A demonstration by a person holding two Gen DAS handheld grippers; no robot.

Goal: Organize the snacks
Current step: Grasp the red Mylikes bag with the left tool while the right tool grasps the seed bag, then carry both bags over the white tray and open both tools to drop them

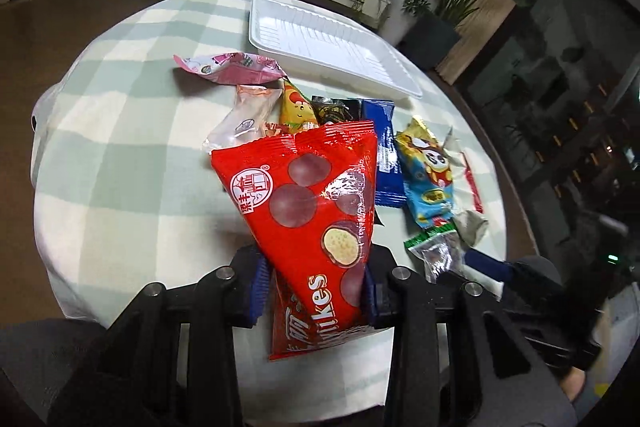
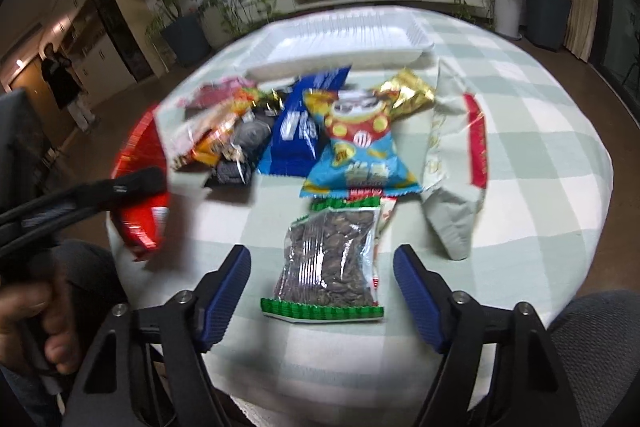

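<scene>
My left gripper [image 1: 316, 287] is shut on a red chocolate-ball snack bag [image 1: 308, 203] and holds it above the table; the bag also shows in the right wrist view [image 2: 140, 183]. My right gripper [image 2: 322, 283] is open, its blue pads on either side of a clear seed packet with green edges [image 2: 332, 259], which lies flat on the cloth. A white tray [image 1: 328, 43] sits empty at the far side, also in the right wrist view [image 2: 340, 47]. A pile of snacks lies between: a blue packet [image 2: 296, 123] and a panda bag [image 2: 360, 143].
A round table with a green-and-white checked cloth [image 1: 120, 115]. A pale grey-green bag with a red stripe [image 2: 452, 155] lies right of the pile. A pink packet [image 1: 228, 67] lies left of the tray. Potted plants and a low white cabinet stand behind.
</scene>
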